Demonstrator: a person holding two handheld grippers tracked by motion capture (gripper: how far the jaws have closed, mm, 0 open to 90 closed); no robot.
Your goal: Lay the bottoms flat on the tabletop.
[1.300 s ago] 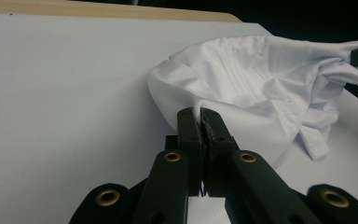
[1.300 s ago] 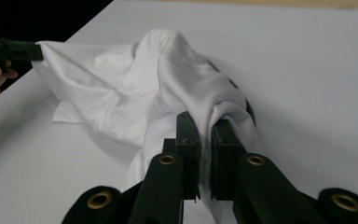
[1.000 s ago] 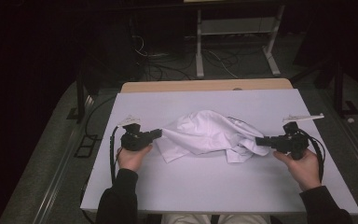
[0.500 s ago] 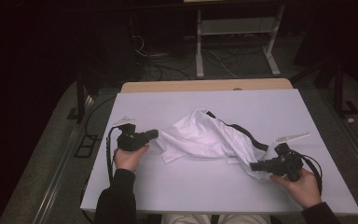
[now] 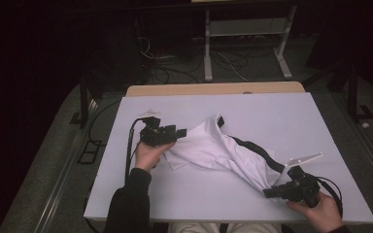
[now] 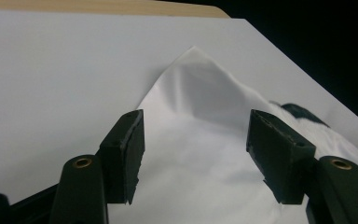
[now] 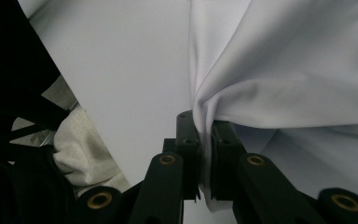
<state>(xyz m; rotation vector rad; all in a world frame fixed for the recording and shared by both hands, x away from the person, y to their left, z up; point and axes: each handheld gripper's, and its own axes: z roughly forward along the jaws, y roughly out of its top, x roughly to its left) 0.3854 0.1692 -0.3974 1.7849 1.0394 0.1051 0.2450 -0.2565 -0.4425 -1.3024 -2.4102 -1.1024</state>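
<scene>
The right claw (image 5: 271,192), at the lower right of the high view, is clamped on a bunched edge of the white garment (image 5: 213,148); in the right gripper view the cloth (image 7: 284,70) is pinched between the 2 jaws and fans out toward the upper right. The left claw (image 5: 180,131), left of centre in the high view, has just been opening: in the left gripper view its jaws stand apart with the fabric (image 6: 200,140) lying flat between them, unpressed. The step in hand looks like spreading the garment along the white counter (image 5: 281,116), 1 end released, the other drawn toward the near edge. Next, the left claw probably needs a fresh hold on another edge or corner to flatten the remaining folds.
</scene>
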